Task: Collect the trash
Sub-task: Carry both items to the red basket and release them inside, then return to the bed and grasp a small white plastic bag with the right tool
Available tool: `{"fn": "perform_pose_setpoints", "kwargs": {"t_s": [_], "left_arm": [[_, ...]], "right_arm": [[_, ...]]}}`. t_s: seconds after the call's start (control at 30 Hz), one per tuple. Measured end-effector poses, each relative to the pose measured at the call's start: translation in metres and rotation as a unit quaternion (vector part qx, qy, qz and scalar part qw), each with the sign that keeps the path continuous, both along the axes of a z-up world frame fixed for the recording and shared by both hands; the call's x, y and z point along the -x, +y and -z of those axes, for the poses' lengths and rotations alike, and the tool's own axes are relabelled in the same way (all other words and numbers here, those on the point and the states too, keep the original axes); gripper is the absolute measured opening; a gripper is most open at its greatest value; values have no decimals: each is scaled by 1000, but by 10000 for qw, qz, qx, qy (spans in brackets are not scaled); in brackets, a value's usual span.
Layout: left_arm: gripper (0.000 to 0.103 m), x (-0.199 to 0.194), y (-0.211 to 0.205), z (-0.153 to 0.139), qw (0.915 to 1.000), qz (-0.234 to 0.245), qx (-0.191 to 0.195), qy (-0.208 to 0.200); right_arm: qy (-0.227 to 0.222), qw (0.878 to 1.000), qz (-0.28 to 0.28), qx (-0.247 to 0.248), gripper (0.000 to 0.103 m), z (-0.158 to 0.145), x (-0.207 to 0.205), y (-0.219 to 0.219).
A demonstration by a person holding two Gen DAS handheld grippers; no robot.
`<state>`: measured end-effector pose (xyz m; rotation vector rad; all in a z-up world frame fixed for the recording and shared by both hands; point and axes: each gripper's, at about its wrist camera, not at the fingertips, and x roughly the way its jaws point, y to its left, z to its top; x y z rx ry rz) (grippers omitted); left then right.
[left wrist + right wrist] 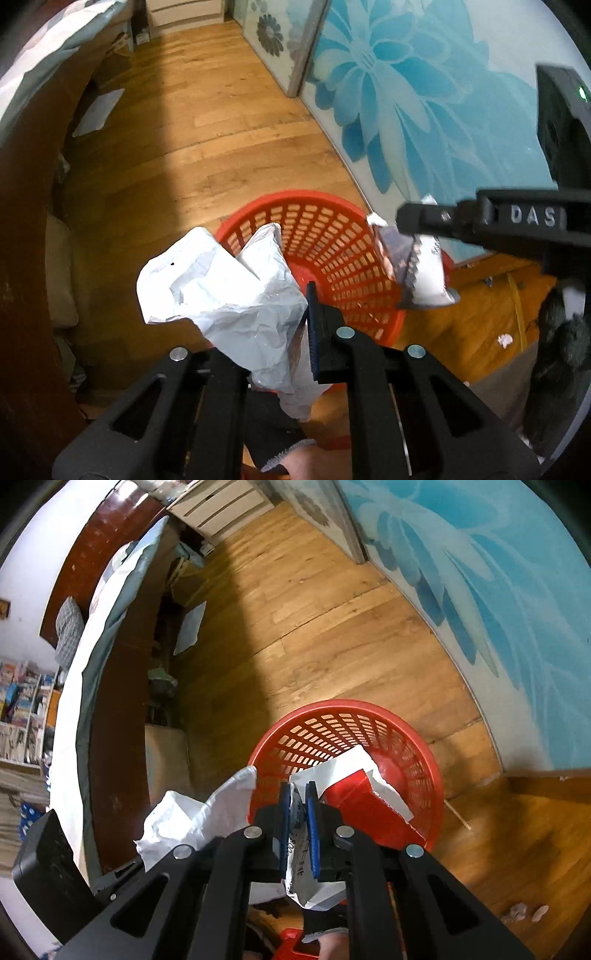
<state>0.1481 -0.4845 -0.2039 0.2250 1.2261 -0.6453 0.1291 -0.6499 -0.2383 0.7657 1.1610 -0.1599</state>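
A red perforated plastic basket [332,251] stands on the wooden floor; it also shows in the right wrist view [369,738]. My left gripper [295,332] is shut on a crumpled white plastic bag [221,291], held at the basket's near rim. My right gripper [299,812] is shut on a red and white snack wrapper [354,790], held over the basket's opening. In the left wrist view the right gripper [417,229] comes in from the right with the wrapper [417,273] hanging from it. The white bag also shows at the left in the right wrist view [195,819].
A glass panel with blue flowers [406,92] runs along the right. A dark wooden bed frame [118,701] with bedding is on the left. A white sheet [98,110] lies on the floor by the bed. Small scraps [524,912] lie on the floor at the right.
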Motion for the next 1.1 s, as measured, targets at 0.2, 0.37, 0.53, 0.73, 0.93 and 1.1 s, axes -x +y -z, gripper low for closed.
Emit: {"fn": "perform_pose_setpoints", "kwargs": {"t_s": [0.2,0.37,0.53,0.73,0.93,1.1], "left_arm": [[73,-2,1,-14,9995,-66,45,-294],[73,-1,9,-30,9990,-70,156,-409],[73,4,33,-56,9975,-106,305,-630],[73,25,100,-111,9893,14,90,-1455],[77,32,229,-173,9765,-992,110,-1909],[79,50,350,-201,9456,-1999,126,-2563]], "right_arm": [[-242,9986,460,-21,52,-13,7,-20],[-421,9973,590,-82,52,-23,4,-19],[-962,9941,415,-283,55,-49,-15,9],[-1714,9838,-455,-278,60,-95,-44,83],[-2181,9633,-1545,250,63,-139,-53,170],[-2386,9421,-2250,704,65,-166,-47,241]]}}
